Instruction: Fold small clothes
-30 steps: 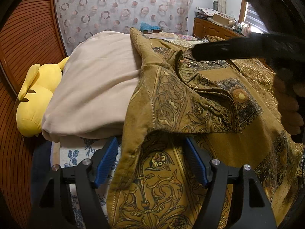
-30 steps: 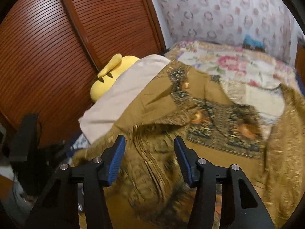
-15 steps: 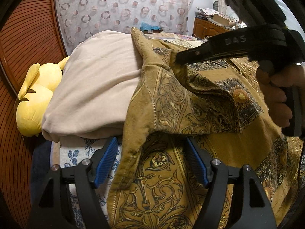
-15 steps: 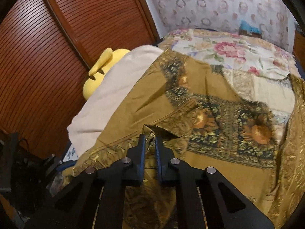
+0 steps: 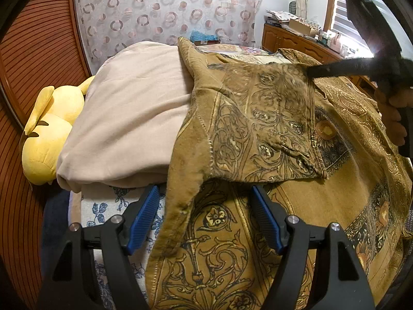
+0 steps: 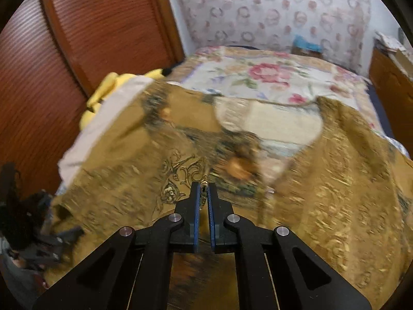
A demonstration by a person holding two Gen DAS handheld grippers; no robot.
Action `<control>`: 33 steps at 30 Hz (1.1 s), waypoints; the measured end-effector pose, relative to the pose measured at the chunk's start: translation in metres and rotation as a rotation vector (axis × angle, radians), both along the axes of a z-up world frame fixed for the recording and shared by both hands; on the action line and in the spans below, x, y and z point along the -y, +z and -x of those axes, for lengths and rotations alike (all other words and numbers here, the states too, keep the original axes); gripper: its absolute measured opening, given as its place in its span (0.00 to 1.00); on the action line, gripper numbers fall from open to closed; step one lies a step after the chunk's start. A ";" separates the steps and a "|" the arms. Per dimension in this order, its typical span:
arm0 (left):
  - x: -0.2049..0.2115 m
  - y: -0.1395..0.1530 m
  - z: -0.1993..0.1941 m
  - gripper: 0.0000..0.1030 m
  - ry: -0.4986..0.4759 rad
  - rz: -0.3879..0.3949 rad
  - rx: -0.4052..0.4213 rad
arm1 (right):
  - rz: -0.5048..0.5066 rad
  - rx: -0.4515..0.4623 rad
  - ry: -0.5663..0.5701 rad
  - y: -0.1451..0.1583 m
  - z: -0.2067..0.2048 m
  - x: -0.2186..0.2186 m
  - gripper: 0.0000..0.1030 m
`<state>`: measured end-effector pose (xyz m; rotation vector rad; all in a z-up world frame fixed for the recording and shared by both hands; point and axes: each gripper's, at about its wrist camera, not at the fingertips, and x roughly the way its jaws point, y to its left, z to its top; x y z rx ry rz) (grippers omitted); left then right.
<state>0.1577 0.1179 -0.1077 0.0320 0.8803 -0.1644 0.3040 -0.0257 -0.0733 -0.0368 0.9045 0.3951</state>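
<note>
On the bed, a mustard-gold patterned shirt [image 5: 271, 134] lies spread over a floral bedspread [image 6: 271, 77], its left portion draped against a beige pillow [image 5: 129, 118]. Left gripper [image 5: 204, 217]: jaws spread wide, blue pads [image 5: 143, 214] hovering on either side of a hanging edge of the shirt without clasping it. Right gripper [image 6: 204, 196]: jaws pressed together on a pinch of the shirt fabric, which shows between the blue pads [image 6: 197, 214]; from the left wrist view this gripper appears as a dark bar at the upper right, lifting a flap of the shirt clear of the rest, with the person's hand [image 5: 395, 118] behind it. Beside the pillow rests a yellow plush toy [image 5: 49, 134] against a slatted wooden door [image 6: 77, 51]. Motion blur obscures fabric detail in the right wrist view.
</note>
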 end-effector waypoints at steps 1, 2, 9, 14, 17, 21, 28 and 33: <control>0.000 0.000 0.000 0.71 0.000 0.000 0.000 | 0.008 0.003 -0.005 -0.001 0.002 0.005 0.08; 0.000 0.000 0.000 0.72 0.001 -0.001 0.000 | 0.012 0.007 -0.006 -0.001 0.004 0.008 0.09; -0.002 0.000 0.001 0.72 0.003 -0.009 -0.001 | 0.064 0.085 -0.041 0.005 0.038 0.064 0.24; -0.002 -0.001 0.002 0.72 0.003 -0.009 -0.001 | 0.095 0.114 -0.074 0.010 0.066 0.118 0.34; -0.003 0.000 0.001 0.72 0.003 -0.010 -0.001 | 0.087 0.124 -0.135 0.015 0.084 0.165 0.39; -0.001 0.001 0.003 0.72 0.021 -0.014 -0.010 | 0.110 0.123 -0.231 0.017 0.102 0.224 0.43; 0.024 0.023 0.014 0.72 -0.002 0.003 0.056 | 0.092 0.065 -0.418 0.006 0.122 0.316 0.52; 0.056 0.045 0.011 0.72 -0.057 0.033 0.095 | 0.023 0.002 -0.472 -0.012 0.121 0.354 0.52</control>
